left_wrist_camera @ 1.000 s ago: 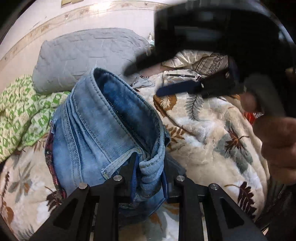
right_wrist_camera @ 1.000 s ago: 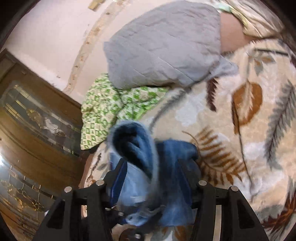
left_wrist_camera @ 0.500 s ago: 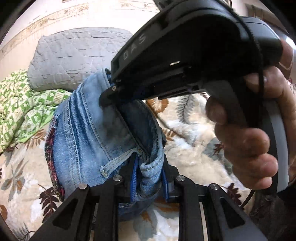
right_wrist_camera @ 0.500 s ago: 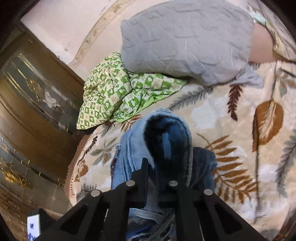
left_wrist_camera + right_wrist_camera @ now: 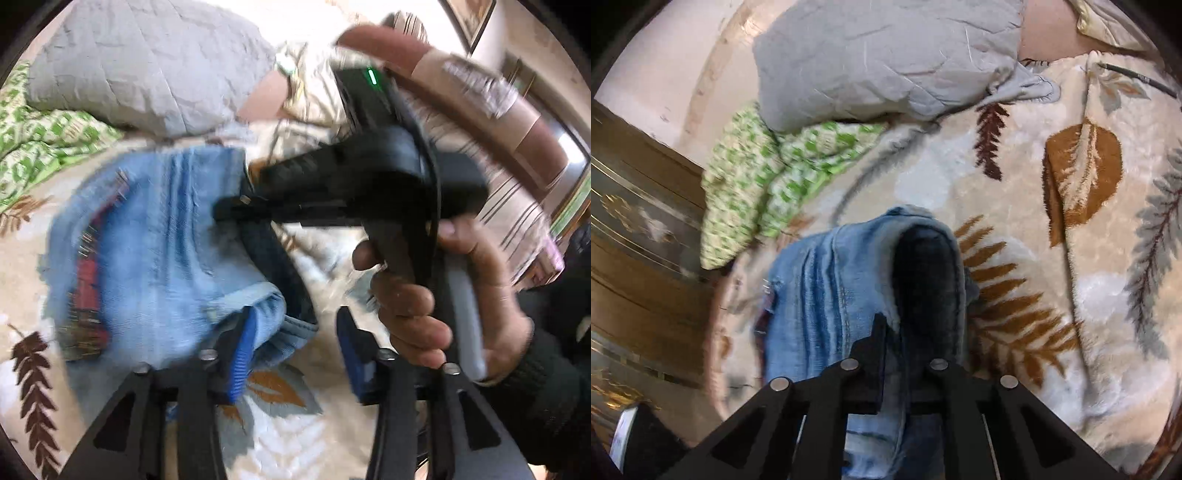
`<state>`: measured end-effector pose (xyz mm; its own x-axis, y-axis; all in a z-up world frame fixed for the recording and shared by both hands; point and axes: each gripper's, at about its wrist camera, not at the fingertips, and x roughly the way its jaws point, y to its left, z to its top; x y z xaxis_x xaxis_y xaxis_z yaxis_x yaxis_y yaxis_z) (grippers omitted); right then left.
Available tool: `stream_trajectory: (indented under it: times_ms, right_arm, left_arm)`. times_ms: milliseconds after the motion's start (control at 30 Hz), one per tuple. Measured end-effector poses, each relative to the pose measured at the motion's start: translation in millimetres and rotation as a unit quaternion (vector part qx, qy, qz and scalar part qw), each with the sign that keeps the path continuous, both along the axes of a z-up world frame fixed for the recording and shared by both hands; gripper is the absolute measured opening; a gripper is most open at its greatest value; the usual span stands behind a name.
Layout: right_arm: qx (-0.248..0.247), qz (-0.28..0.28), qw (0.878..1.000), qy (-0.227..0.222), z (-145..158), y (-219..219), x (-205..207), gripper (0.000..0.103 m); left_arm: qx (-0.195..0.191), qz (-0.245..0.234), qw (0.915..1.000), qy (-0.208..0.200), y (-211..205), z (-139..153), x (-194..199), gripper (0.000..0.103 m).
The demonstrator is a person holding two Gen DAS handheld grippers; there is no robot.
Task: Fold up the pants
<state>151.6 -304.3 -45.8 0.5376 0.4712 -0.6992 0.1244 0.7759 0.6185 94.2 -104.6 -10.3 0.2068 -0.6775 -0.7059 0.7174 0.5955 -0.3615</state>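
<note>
Cream plush bedspread with brown and grey leaf print [image 5: 1027, 192] carries the folded light-blue denim pants [image 5: 155, 236], in front of a grey quilted pillow [image 5: 886, 55] and a green-and-white patterned cloth [image 5: 768, 188].

Left gripper [image 5: 291, 350] stands with its blue pads apart, the pants' edge resting against the left pad only; right gripper [image 5: 897, 354] is clamped on a raised fold of the pants, and in the left view it is held by the right hand [image 5: 436, 295]. Motion blur smears both views; no writing is legible, and the red patch under the denim is unclear.
</note>
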Motion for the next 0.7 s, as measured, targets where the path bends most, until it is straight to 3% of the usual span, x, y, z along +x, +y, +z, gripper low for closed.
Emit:
stream_trajectory:
  times_ms: [67,133,167,200,267,333,433,500,533,567,667,700]
  right_arm:
    - [-0.010,0.002,1.000,-0.021,12.3,1.1,-12.1,0.012]
    - [-0.020,0.004,0.999,-0.036,22.1,5.5,-30.9,0.023]
    - [-0.025,0.003,0.999,-0.036,23.5,8.6,-36.1,0.042]
    - [-0.033,-0.002,0.999,-0.039,25.5,11.0,-45.9,0.071]
    - [-0.054,-0.020,0.997,-0.041,27.0,16.1,-64.0,0.082]
    - [-0.056,-0.024,0.997,-0.042,25.1,20.4,-75.2,0.082]
    - [-0.063,-0.014,0.998,-0.028,14.7,33.4,-81.1,0.076]
    - [-0.078,-0.006,0.997,-0.009,5.0,42.6,-77.1,0.054]
    - [-0.072,-0.001,0.997,-0.001,-0.3,45.7,-75.4,0.049]
    - [-0.066,0.005,0.998,0.003,-2.6,47.9,-74.8,0.033]
    - [-0.093,0.001,0.996,0.000,9.2,52.0,-79.6,0.015]
    - [-0.107,0.003,0.994,0.003,15.3,53.8,-82.0,0.015]
  left_arm:
    - [-0.040,0.009,0.9992,0.003,19.1,16.9,-1.4,0.068]
    - [-0.059,0.038,0.9975,-0.007,38.1,30.6,0.5,0.072]
    - [-0.052,0.063,0.9964,-0.022,46.4,35.3,2.3,0.073]
    - [-0.041,0.084,0.9951,-0.031,50.4,36.5,5.8,0.074]
    - [-0.018,0.143,0.9893,-0.023,68.0,29.2,19.5,0.074]
    - [-0.011,0.198,0.9800,0.020,87.3,11.6,34.1,0.074]
    - [-0.002,0.236,0.9690,0.071,100.2,-21.0,50.2,0.073]
    - [0.007,0.249,0.9632,0.101,104.5,-35.5,56.1,0.073]
    - [0.013,0.250,0.9626,0.103,102.2,-40.1,54.5,0.073]
    - [0.017,0.250,0.9623,0.107,100.7,-43.0,53.4,0.073]
    - [0.040,0.231,0.9669,0.100,86.0,-46.1,45.0,0.073]
    - [0.047,0.225,0.9685,0.095,79.3,-46.5,45.1,0.073]
